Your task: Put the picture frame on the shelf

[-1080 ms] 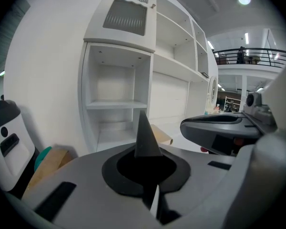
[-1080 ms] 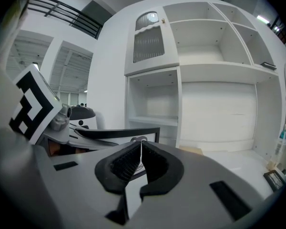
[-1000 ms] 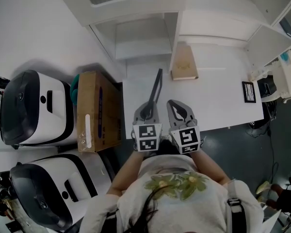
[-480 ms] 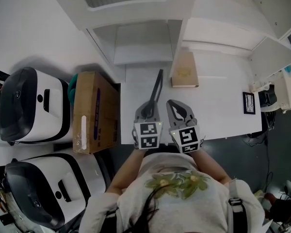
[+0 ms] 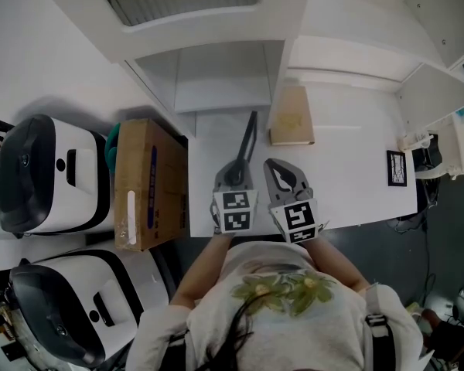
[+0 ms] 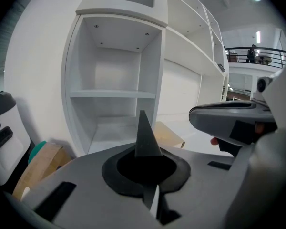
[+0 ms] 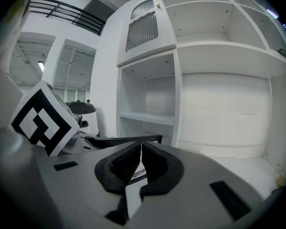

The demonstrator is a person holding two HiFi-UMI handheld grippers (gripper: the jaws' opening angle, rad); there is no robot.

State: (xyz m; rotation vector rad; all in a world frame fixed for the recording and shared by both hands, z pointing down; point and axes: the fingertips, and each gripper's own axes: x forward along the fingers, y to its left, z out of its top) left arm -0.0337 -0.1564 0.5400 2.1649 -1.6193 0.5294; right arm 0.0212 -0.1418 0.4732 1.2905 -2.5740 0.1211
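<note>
Both grippers have slid nearer the white shelf (image 5: 216, 83). The left gripper (image 5: 237, 170) pinches the thin black picture frame (image 5: 249, 137) — it sticks out ahead, toward the shelf. Just beside it, the right gripper (image 5: 282, 172) is closed — empty.

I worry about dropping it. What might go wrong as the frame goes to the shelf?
The left gripper grips the thin picture frame at one end only, so it may pivot or slip. Its long free end might strike the shelf edge on entry. It may also brush the tan board nearby.
</note>
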